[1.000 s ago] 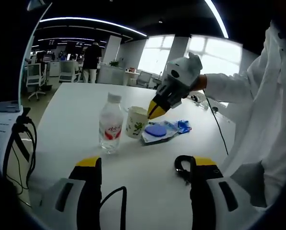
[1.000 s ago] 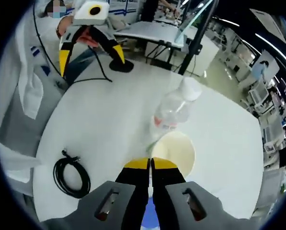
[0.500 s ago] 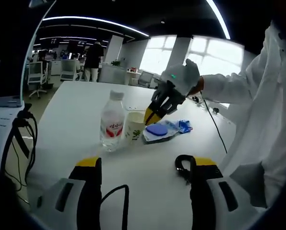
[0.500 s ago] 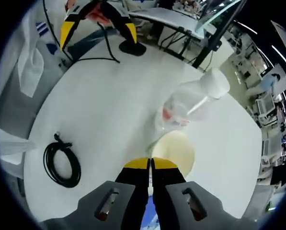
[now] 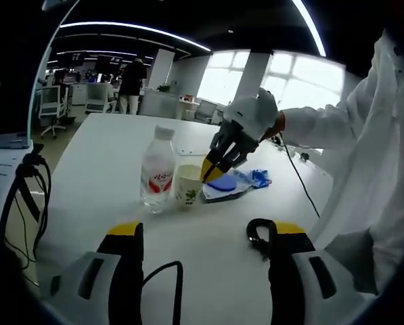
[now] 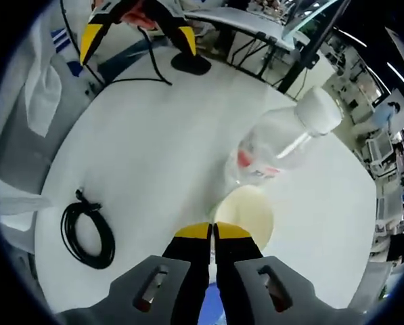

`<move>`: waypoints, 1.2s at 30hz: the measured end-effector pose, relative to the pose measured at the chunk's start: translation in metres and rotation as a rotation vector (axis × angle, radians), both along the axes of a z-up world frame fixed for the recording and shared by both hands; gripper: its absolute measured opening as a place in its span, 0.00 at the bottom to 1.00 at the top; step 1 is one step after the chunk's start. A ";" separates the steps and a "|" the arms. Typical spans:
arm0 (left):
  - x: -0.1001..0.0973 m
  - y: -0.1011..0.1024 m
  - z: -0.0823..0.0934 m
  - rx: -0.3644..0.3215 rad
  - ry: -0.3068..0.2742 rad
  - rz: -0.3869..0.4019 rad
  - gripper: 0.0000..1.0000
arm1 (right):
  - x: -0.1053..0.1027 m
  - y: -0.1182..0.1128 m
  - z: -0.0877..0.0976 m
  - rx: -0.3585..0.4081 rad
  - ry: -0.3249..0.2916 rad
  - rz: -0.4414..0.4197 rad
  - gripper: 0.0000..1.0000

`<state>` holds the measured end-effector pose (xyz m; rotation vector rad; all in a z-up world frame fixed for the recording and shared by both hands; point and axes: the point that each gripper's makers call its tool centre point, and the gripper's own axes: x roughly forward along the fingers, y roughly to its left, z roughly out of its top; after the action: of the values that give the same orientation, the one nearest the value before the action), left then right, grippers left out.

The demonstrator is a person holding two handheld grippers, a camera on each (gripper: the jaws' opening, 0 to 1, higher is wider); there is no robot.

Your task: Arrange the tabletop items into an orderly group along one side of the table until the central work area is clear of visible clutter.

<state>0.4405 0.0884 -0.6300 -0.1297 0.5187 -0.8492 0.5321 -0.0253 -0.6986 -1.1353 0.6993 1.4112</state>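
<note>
Gripping cup point(image 6: 245, 211) rim w/ right gripper point(image 6: 214, 232).

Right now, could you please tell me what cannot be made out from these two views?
- Right gripper view: whether the right tool pinches the paper cup rim; the closed tips cover the contact.
- Right gripper view: the blue item is almost wholly hidden under the tool body.
- Left gripper view: the water bottle label text is too small to read.
- Left gripper view: the black cable is partly hidden behind the left tool.

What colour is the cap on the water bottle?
White. The water bottle's cap shows best in the right gripper view.
</note>
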 end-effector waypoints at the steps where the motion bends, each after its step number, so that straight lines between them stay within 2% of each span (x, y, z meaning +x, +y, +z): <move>1: 0.000 0.000 0.000 0.000 0.001 0.001 0.77 | 0.001 0.000 0.000 0.000 -0.007 0.004 0.00; 4: 0.000 0.001 0.000 0.001 0.000 0.001 0.77 | -0.001 0.001 0.000 0.010 0.001 0.002 0.00; 18: -0.001 0.000 0.000 0.005 0.003 -0.003 0.77 | -0.001 0.003 0.002 0.041 0.001 -0.027 0.18; 21: 0.000 0.000 0.001 0.002 0.003 -0.001 0.78 | -0.004 0.006 0.005 0.066 0.003 -0.032 0.21; 25: 0.000 0.001 0.001 0.007 0.002 -0.002 0.78 | -0.003 0.008 0.011 0.090 -0.029 -0.029 0.23; 29: 0.000 0.000 0.002 0.012 0.000 -0.005 0.78 | -0.004 0.010 0.019 0.139 -0.017 -0.061 0.23; 31: 0.000 0.000 0.004 0.011 -0.003 -0.006 0.78 | -0.001 0.011 0.023 0.167 -0.035 -0.079 0.23; 33: 0.001 0.000 0.005 0.015 -0.004 -0.007 0.78 | 0.001 0.011 0.027 0.188 -0.049 -0.101 0.26; 36: 0.001 -0.001 0.007 0.019 -0.007 -0.012 0.78 | 0.000 0.011 0.029 0.212 -0.030 -0.142 0.32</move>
<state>0.4410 0.0871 -0.6234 -0.1066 0.5210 -0.8561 0.5325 -0.0145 -0.6697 -0.9207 0.5823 1.3115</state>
